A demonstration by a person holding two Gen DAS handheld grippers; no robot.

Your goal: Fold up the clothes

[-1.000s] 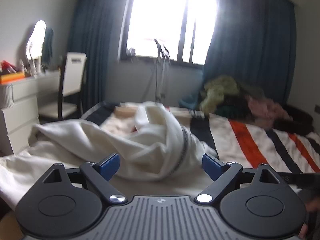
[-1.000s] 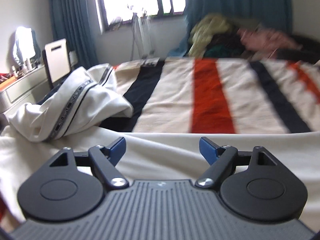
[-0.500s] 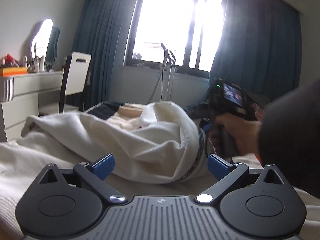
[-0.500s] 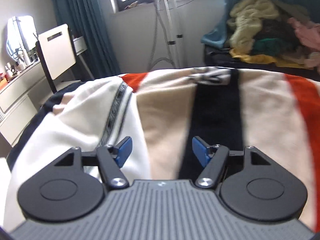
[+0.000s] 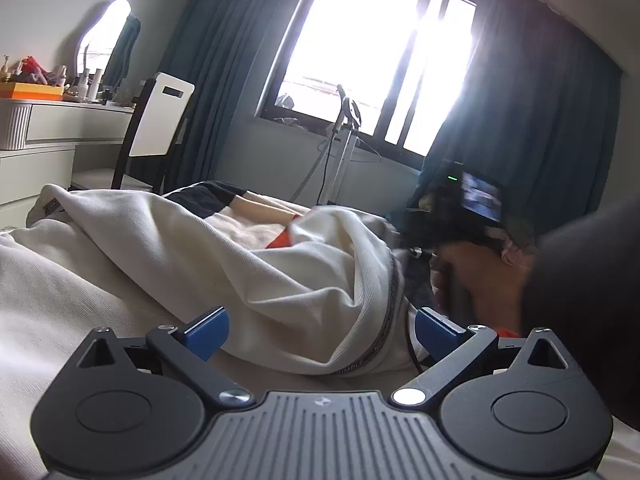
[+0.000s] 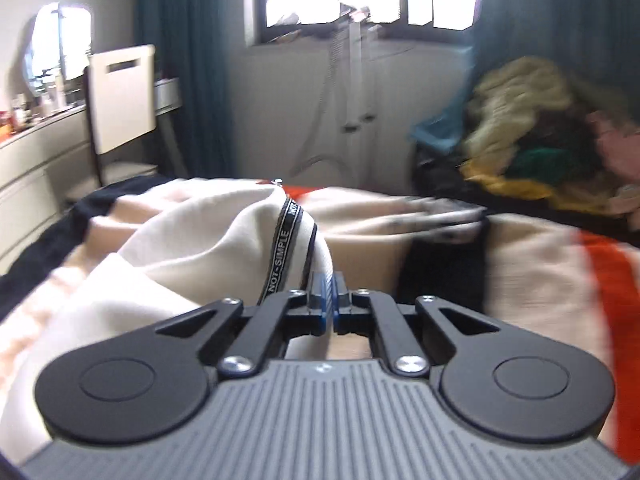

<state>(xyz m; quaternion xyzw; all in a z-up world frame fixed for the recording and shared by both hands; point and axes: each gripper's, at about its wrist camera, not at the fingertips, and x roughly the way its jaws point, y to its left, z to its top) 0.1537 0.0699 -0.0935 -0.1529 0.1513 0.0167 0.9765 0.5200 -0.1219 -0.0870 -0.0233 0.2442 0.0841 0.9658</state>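
Observation:
A cream garment (image 5: 248, 264) with a black lettered trim band lies bunched on the striped bed. My left gripper (image 5: 320, 330) is open, low over the garment, with a fold between its blue pads. In the right wrist view the same garment (image 6: 208, 248) shows its "NOT-SIMPLE" band (image 6: 286, 248). My right gripper (image 6: 325, 300) is shut on the garment's edge next to that band. The right gripper and the hand holding it (image 5: 472, 240) show in the left wrist view, to the right of the fold.
The bed cover (image 6: 540, 264) has black, orange and beige stripes. A pile of mixed clothes (image 6: 532, 136) sits at the far right. A white chair (image 5: 160, 124) and a dresser (image 5: 52, 124) stand at the left. A clothes steamer stand (image 5: 344, 140) is under the window.
My right gripper has closed on the garment's edge by the black band; it was open half a second ago. The left gripper has sunk slightly toward the fold and stays open.

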